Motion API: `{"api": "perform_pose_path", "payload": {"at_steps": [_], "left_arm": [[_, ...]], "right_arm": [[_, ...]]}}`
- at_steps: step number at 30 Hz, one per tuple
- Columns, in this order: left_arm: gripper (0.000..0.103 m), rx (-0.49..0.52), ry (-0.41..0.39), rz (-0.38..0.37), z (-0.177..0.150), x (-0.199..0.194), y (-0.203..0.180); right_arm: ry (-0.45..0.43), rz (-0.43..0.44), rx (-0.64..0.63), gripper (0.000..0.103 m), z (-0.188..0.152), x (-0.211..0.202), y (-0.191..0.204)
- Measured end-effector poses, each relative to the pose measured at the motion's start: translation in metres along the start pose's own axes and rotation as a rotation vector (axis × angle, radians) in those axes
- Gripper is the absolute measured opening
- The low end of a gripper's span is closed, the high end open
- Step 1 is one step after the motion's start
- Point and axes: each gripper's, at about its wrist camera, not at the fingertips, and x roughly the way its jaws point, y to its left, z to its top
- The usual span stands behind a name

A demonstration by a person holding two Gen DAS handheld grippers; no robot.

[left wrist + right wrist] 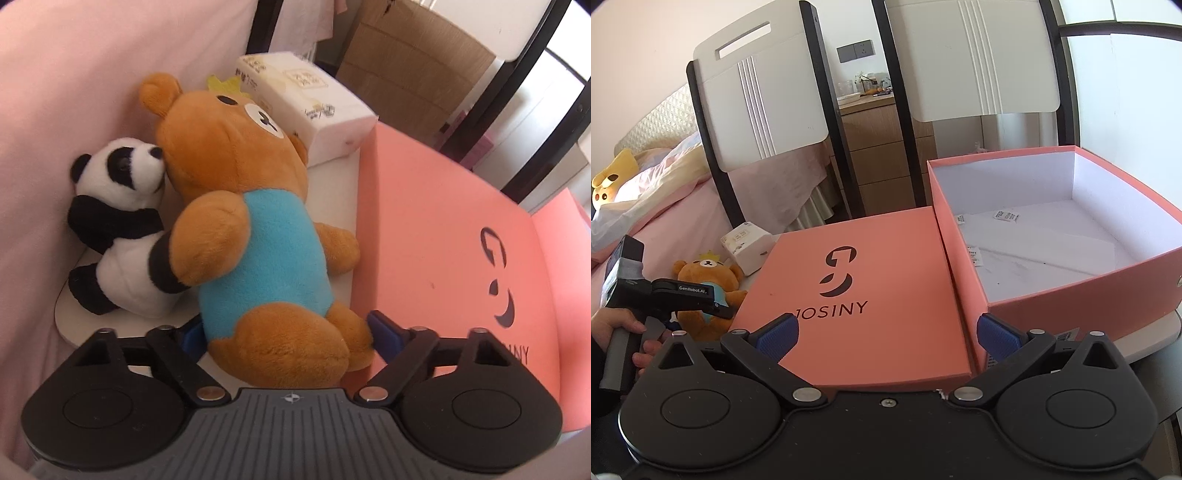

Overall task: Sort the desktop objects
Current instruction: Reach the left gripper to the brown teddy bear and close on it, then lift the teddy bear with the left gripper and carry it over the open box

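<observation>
The left gripper [286, 332] seems clamped on the bear's [255, 236] legs, on the table beside the panda [118, 229]; the right gripper [886, 332] gapes idle. The box [1071, 288] holds no toys yet.

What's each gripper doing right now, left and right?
Left gripper: jaws around the brown bear's bottom; whether the pads are pressing can't be told.
Right gripper: open, empty, hovering over the box lid.
</observation>
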Motion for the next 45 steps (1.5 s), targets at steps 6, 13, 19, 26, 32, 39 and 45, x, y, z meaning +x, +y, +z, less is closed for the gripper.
{"api": "perform_pose_path", "payload": {"at_steps": [6,13,19,26,32,39,45], "left_arm": [[0.063,-0.067,-0.074,-0.054,-0.001,-0.017,0.004],[0.058,-0.081,-0.182,-0.098,0.003,-0.045,0.002],[0.057,-0.055,-0.226,-0.155,0.009,-0.065,-0.022],[0.058,0.043,-0.255,-0.234,0.012,-0.085,-0.082],[0.058,0.108,-0.250,-0.290,0.008,-0.093,-0.128],[0.058,0.215,-0.245,-0.337,-0.007,-0.099,-0.189],[0.058,0.315,-0.215,-0.384,-0.025,-0.095,-0.256]], "right_arm": [[0.008,-0.035,0.019,0.103,-0.002,0.005,-0.005],[0.014,-0.056,0.028,0.103,-0.004,0.007,-0.009],[0.013,-0.059,0.043,0.103,-0.004,0.006,-0.013],[-0.002,-0.076,0.068,0.103,-0.001,0.000,-0.025],[-0.004,-0.098,0.084,0.103,-0.001,-0.007,-0.038],[-0.019,-0.122,0.076,0.103,-0.004,-0.018,-0.049],[-0.021,-0.127,0.054,0.103,-0.009,-0.024,-0.055]]}}
